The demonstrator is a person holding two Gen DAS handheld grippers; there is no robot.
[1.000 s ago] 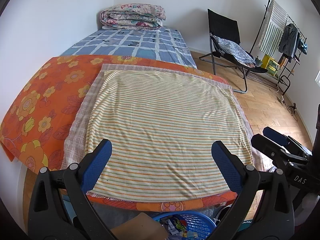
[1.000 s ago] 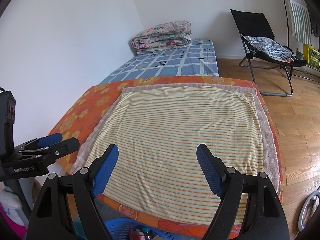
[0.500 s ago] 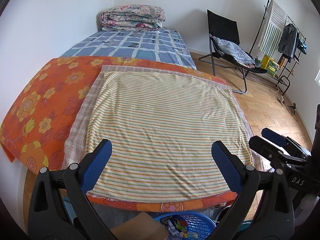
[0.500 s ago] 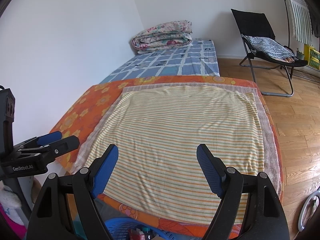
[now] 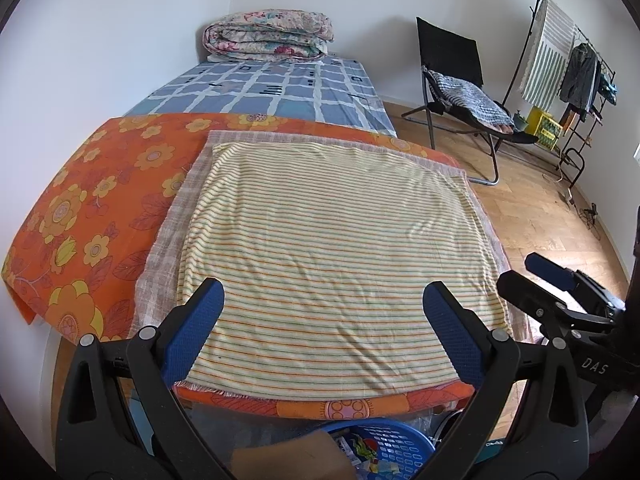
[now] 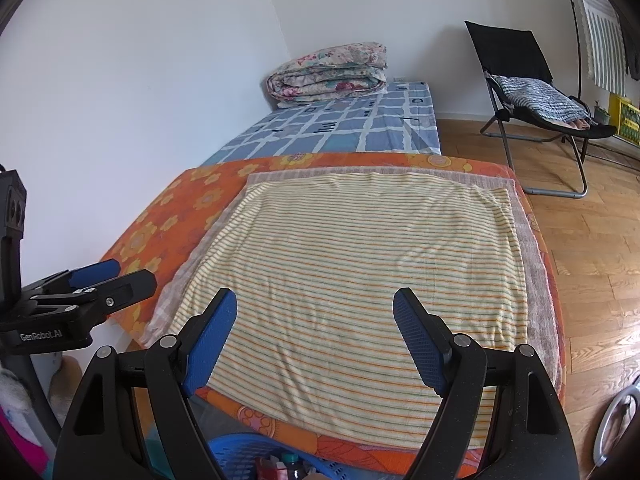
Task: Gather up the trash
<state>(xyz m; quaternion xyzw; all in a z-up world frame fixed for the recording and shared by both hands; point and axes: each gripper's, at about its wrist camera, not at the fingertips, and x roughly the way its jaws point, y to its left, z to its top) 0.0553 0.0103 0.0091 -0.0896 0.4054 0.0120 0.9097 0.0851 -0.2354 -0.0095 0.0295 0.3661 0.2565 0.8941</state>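
Observation:
A striped yellow cloth (image 5: 328,240) lies flat on a table covered by an orange flowered sheet (image 5: 92,208); no loose trash shows on it. Below the table's near edge sits a blue basket (image 5: 384,446) holding wrappers and scraps, also seen as the blue basket (image 6: 240,454) in the right wrist view. My left gripper (image 5: 323,300) hangs open over the cloth's near edge, nothing between its blue pads. My right gripper (image 6: 315,308) is open too and holds nothing. Each gripper shows at the side of the other's view: right gripper (image 5: 548,276), left gripper (image 6: 104,280).
Behind the table lies a bed with a blue checked sheet (image 5: 280,92) and a folded quilt (image 5: 268,38). A black folding chair (image 5: 460,88) and a clothes rack (image 5: 568,64) stand on the wooden floor at right. A brown cardboard piece (image 5: 288,456) sits beside the basket.

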